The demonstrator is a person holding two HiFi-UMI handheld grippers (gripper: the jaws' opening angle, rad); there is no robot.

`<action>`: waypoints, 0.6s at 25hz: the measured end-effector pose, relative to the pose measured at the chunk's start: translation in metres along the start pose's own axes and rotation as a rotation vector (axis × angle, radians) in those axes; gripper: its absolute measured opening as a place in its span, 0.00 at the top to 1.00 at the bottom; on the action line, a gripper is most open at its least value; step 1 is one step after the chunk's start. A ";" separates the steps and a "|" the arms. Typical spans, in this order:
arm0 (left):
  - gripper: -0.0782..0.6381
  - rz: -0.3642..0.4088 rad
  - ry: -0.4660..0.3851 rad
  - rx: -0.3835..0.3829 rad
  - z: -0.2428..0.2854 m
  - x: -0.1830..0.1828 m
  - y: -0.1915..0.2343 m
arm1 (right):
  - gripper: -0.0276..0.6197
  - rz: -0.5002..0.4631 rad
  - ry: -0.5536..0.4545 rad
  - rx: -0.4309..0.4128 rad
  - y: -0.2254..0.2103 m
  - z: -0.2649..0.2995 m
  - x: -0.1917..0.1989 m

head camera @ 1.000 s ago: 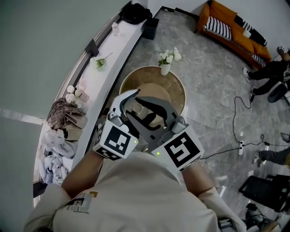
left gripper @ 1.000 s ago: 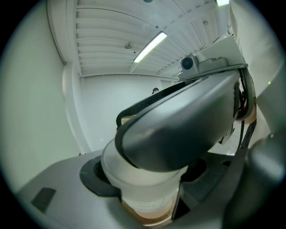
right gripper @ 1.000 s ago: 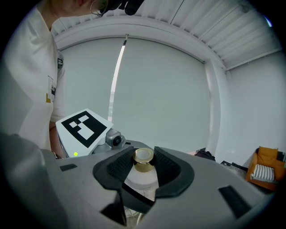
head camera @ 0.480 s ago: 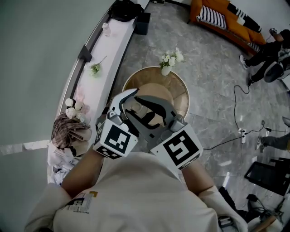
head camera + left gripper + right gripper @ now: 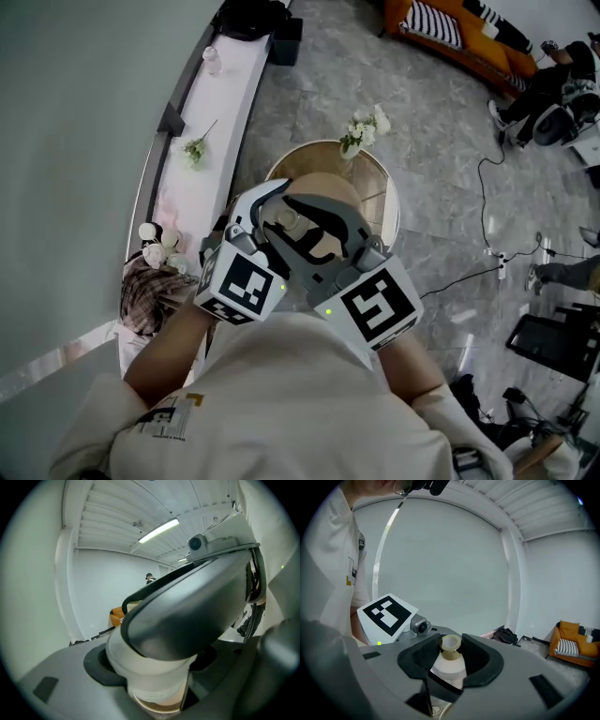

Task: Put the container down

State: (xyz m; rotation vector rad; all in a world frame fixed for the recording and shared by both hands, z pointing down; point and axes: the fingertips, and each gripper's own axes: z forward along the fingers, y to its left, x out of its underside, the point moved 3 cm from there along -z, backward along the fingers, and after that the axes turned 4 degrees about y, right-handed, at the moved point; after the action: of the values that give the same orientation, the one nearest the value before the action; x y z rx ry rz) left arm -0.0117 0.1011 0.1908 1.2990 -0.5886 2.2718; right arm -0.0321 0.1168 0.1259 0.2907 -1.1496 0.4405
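The left tongs [image 5: 152, 667] grip a white container [image 5: 150, 684], with dark pads pressed against its pale body on both sides. The right tongs [image 5: 187, 616] arch over the container's top, one broad grey jaw covering it. Beyond are a white ceiling [image 5: 117, 508], a strip light [image 5: 159, 530] and an orange sofa [image 5: 116, 617].

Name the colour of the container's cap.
The cap is gold with a pale top; clearest in the right gripper view.

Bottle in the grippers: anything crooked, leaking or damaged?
Nothing stands out. The bottle is clamped between the left gripper and right gripper, its gold cap on. No spill shows on it or on the round table below.
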 end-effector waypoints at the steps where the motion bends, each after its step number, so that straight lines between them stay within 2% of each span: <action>1: 0.40 0.005 -0.004 0.008 -0.001 0.001 0.009 | 0.74 0.002 0.005 0.011 -0.002 0.008 -0.004; 8: 0.40 0.041 -0.054 0.071 -0.006 0.014 0.067 | 0.74 0.000 0.038 0.094 -0.017 0.065 -0.026; 15: 0.40 0.056 -0.066 0.127 -0.007 0.009 0.089 | 0.74 0.039 0.023 0.152 -0.028 0.081 -0.042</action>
State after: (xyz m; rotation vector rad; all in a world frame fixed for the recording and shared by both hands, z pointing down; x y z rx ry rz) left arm -0.0722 0.0352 0.1833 1.4395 -0.5159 2.3532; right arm -0.0979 0.0486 0.1186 0.3953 -1.1024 0.5656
